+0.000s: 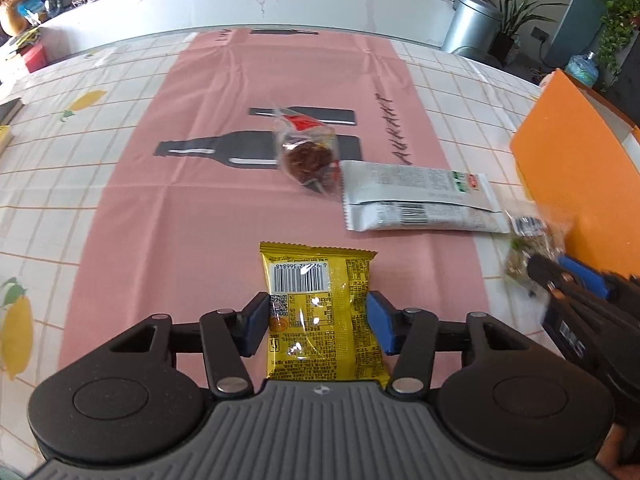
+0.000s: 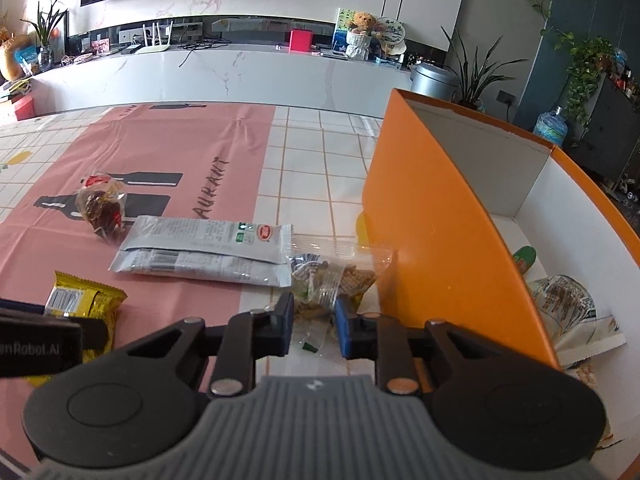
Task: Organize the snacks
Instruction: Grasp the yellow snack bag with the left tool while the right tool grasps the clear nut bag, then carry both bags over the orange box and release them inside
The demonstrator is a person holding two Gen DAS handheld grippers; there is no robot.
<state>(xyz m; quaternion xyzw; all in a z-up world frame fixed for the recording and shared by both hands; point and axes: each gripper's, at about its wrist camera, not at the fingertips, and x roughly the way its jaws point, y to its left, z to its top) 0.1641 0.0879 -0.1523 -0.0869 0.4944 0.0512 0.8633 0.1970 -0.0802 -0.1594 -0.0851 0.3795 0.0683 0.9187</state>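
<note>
My left gripper points down at a yellow snack packet lying on the pink mat, and its blue pads press the packet's two long edges. My right gripper is shut on the near end of a clear packet of greenish-brown snack, which lies against the outer wall of the orange box. In the left wrist view that clear packet is blurred beside the right gripper. The yellow packet shows at the lower left of the right wrist view.
A long silver packet lies between the two held packets. A clear bag with a dark red snack sits beyond it on the mat. Inside the orange box lie a pale printed packet and a green item. Tiled tablecloth surrounds the mat.
</note>
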